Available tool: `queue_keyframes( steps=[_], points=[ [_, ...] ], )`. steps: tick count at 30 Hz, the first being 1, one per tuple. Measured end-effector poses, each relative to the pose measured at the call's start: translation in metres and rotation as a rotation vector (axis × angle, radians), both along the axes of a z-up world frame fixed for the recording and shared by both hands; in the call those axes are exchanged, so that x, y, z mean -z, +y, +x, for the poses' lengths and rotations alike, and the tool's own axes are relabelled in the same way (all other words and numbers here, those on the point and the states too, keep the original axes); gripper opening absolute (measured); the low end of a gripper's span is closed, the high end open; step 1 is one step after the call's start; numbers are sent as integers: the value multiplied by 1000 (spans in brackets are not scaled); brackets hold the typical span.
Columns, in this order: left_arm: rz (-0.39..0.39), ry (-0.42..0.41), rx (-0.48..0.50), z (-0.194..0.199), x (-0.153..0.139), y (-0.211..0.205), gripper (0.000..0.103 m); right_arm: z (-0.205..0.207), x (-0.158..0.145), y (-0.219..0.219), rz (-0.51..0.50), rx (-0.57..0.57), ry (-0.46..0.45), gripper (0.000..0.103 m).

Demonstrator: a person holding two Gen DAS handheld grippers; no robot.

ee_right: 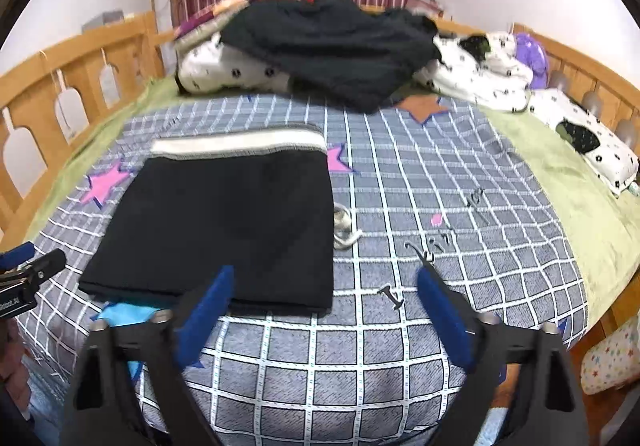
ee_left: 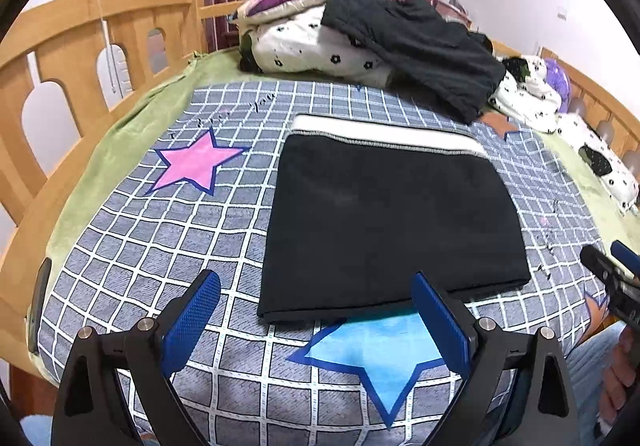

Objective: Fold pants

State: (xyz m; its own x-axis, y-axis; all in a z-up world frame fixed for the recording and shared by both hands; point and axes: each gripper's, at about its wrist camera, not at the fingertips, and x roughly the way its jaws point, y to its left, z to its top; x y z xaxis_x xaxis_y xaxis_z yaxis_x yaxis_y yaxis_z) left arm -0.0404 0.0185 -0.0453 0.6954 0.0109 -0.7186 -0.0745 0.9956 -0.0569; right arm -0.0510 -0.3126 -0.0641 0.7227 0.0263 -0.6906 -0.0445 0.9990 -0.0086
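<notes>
The black pants (ee_left: 392, 218) lie folded into a flat rectangle on the checked bedspread (ee_left: 160, 246), with the white waistband (ee_left: 384, 134) at the far edge. My left gripper (ee_left: 316, 298) is open and empty, just in front of the fold's near edge. In the right wrist view the pants (ee_right: 228, 222) lie left of centre, and a white drawstring (ee_right: 344, 230) sticks out at their right side. My right gripper (ee_right: 324, 290) is open and empty, at the pants' near right corner. It also shows in the left wrist view (ee_left: 608, 270).
A pile of bedding and dark clothes (ee_left: 400, 34) sits at the far end of the bed. A wooden rail (ee_left: 80, 46) runs along the left side, and another (ee_right: 580, 66) along the right. Pillows (ee_right: 592, 142) lie at the right edge.
</notes>
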Motion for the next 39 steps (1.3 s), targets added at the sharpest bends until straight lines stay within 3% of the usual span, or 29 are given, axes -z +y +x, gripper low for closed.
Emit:
queue_keyframes(
  steps=[3, 10, 18, 39],
  points=[
    [-36, -60, 13, -7, 0, 1, 100, -13, -1, 5, -41, -17, -39, 99],
    [73, -72, 8, -17, 6, -14, 100, -16, 5, 6, -34, -21, -12, 99],
    [114, -66, 37, -24, 9, -27, 100, -18, 8, 6, -36, -22, -7, 99],
    [79, -45, 19, -21, 14, -19, 100, -17, 12, 15, -56, -21, -12, 99]
  ],
)
